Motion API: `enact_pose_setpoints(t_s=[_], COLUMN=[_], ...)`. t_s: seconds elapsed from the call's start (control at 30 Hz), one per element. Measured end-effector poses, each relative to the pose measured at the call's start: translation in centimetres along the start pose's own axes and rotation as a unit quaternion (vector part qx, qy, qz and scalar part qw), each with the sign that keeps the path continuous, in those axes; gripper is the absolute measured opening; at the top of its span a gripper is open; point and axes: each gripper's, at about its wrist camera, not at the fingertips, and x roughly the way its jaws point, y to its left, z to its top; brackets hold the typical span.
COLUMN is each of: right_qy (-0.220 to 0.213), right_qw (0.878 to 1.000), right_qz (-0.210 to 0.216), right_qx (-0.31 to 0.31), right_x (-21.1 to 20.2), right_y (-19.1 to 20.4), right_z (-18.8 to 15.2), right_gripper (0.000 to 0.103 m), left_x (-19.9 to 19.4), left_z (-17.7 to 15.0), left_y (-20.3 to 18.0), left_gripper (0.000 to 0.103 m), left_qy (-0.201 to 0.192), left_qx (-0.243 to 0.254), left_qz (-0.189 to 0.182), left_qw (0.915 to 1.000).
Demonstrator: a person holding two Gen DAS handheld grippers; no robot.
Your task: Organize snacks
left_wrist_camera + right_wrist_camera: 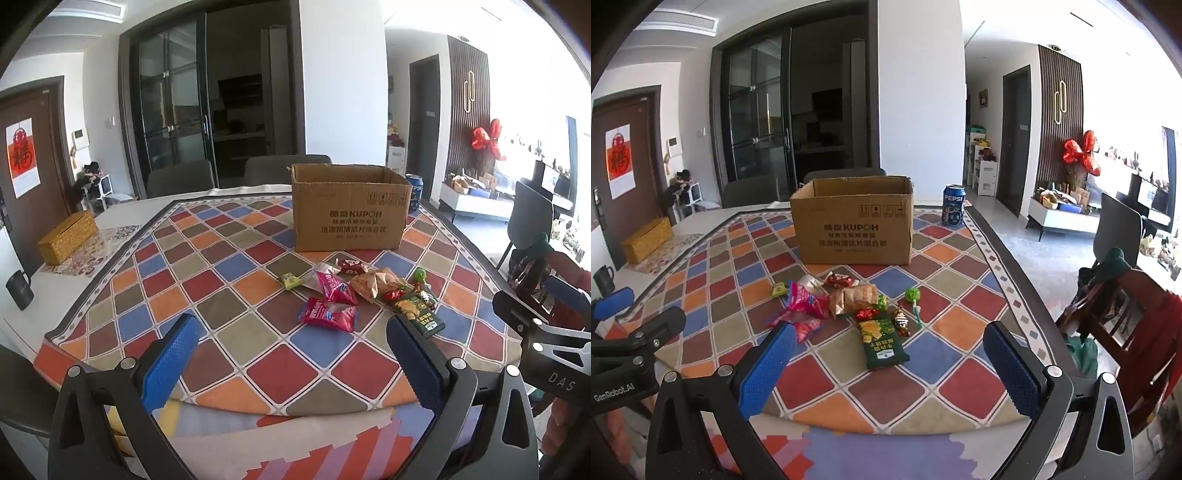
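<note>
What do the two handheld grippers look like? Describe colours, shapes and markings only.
Both the left gripper and the right gripper have a black angular frame with silver bolts and two blue, fine-textured fingers. White lettering marks the bodies: "DAS" on the right one, "GenRobot.AI" on the left.

The cardboard box point(349, 210) hides most of the Pepsi can point(414, 192); its inside perhaps empty, unseen.
</note>
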Motion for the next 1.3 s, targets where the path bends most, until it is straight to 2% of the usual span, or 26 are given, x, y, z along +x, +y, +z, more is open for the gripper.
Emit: enact_pose_setpoints(t_s=[1.3], right_qy=[-0.003], right_qw=[1.000], right_qz=[0.000], right_qx=[-0.001], right_x=[0.23], right_y=[-0.18], right_z=[0.13], right_gripper=[0.102], left_x=[-0.50], left_z=[0.00], left_y=[0.03], left_gripper=[0.103], left_qy=[-0.005], left_qx=[-0.001], left_qz=[-0.001], left_qw=[1.0000])
